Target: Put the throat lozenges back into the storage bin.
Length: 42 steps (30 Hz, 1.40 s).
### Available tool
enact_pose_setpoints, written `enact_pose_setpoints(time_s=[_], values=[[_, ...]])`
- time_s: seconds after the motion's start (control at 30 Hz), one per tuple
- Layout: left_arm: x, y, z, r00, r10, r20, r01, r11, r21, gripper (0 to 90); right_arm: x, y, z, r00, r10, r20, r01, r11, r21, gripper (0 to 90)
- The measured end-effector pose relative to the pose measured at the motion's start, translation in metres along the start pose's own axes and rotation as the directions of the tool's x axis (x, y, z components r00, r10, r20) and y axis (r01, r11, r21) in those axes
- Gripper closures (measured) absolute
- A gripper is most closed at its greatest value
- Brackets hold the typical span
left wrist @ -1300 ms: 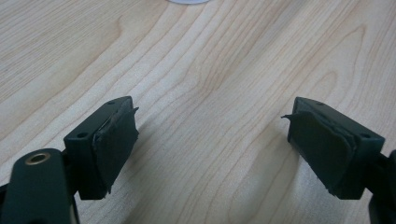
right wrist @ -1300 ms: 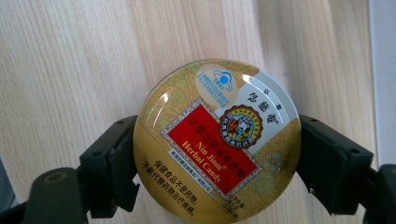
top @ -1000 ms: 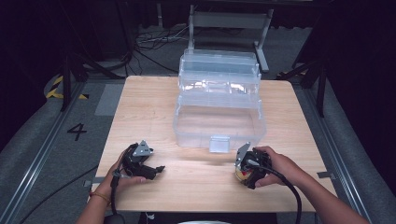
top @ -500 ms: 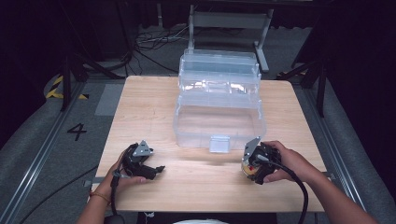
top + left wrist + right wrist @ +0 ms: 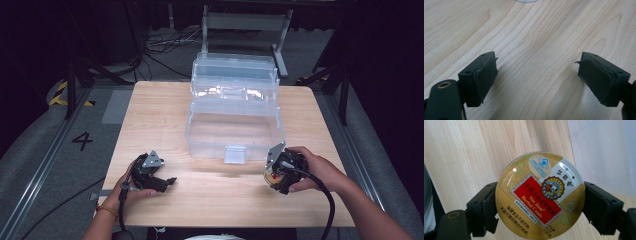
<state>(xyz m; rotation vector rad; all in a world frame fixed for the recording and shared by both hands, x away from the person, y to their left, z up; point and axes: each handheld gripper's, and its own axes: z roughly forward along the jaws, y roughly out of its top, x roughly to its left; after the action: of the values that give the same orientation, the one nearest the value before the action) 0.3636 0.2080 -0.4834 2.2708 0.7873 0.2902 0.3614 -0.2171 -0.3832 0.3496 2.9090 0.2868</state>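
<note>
**One candy tin clamped, clear box waiting**

Two grippers low over the wooden table [image 5: 165, 115]. Right gripper [image 5: 540, 205] closed on a round candy tin [image 5: 540, 195], pinched by its rim from both sides, lid facing the camera, just off the near right corner of the clear plastic box [image 5: 235, 112]. Left gripper [image 5: 539, 77] spread wide, nothing between the pads, bare wood beneath; seen from above at the table's near left [image 5: 150, 172], well apart from the box.

Likely next: lifting the tin over the box wall and into the open lower tray. Risks, as judged from here: a smooth, curved metal rim held at only two narrow points, so prone to twisting or slipping out on a quick swing; too low a carry, clipping the near wall or the front latch [image 5: 235, 154]; a light box, unsteadied by the free gripper, shoved back on contact.
</note>
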Motion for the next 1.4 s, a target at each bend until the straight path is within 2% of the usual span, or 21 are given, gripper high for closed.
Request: enact_pose_setpoints(time_s=[0.17, 0.5, 0.7, 0.9, 1.03, 1.07, 1.23, 1.4], values=[[0.000, 0.000, 0.000, 1.0000, -0.001, -0.002, 0.001, 1.0000, 0.000, 16.1, -0.005, -0.001, -0.011, 0.9998, 0.003, 0.022, -0.003, 1.000, 0.001, 20.3], [0.000, 0.000, 0.000, 1.0000, -0.001, 0.001, 0.001, 1.0000, -0.001, 16.5, -0.015, 0.001, -0.036, 0.9971, 0.004, 0.076, -0.001, 0.999, -0.036, 20.3], [0.000, 0.000, 0.000, 1.0000, 0.000, 0.001, 0.000, 1.0000, -0.001, 16.5, -0.025, 0.003, -0.047, 0.9962, 0.018, 0.085, -0.014, 0.999, -0.045, 20.3], [0.001, 0.000, 0.000, 1.0000, 0.002, 0.003, -0.002, 1.0000, -0.001, 16.6, -0.043, 0.008, -0.055, 0.9922, 0.052, 0.114, -0.046, 0.998, -0.052, 20.3], [0.001, 0.000, 0.000, 1.0000, 0.002, 0.002, -0.002, 1.0000, -0.001, 16.5, -0.063, 0.013, -0.057, 0.9875, 0.082, 0.135, -0.073, 0.995, -0.070, 20.3], [0.001, 0.000, 0.000, 1.0000, 0.002, 0.002, -0.002, 1.0000, -0.001, 16.6, -0.063, 0.013, -0.057, 0.9875, 0.082, 0.135, -0.073, 0.995, -0.070, 20.3], [0.001, 0.000, 0.000, 1.0000, 0.002, 0.002, -0.002, 1.0000, -0.001, 16.6, -0.086, 0.020, -0.055, 0.9849, 0.111, 0.132, -0.100, 0.991, -0.089, 20.4], [0.001, 0.000, 0.000, 1.0000, 0.003, 0.003, -0.003, 1.0000, -0.001, 16.6, -0.099, 0.025, -0.048, 0.9848, 0.119, 0.126, -0.108, 0.990, -0.091, 20.4]])
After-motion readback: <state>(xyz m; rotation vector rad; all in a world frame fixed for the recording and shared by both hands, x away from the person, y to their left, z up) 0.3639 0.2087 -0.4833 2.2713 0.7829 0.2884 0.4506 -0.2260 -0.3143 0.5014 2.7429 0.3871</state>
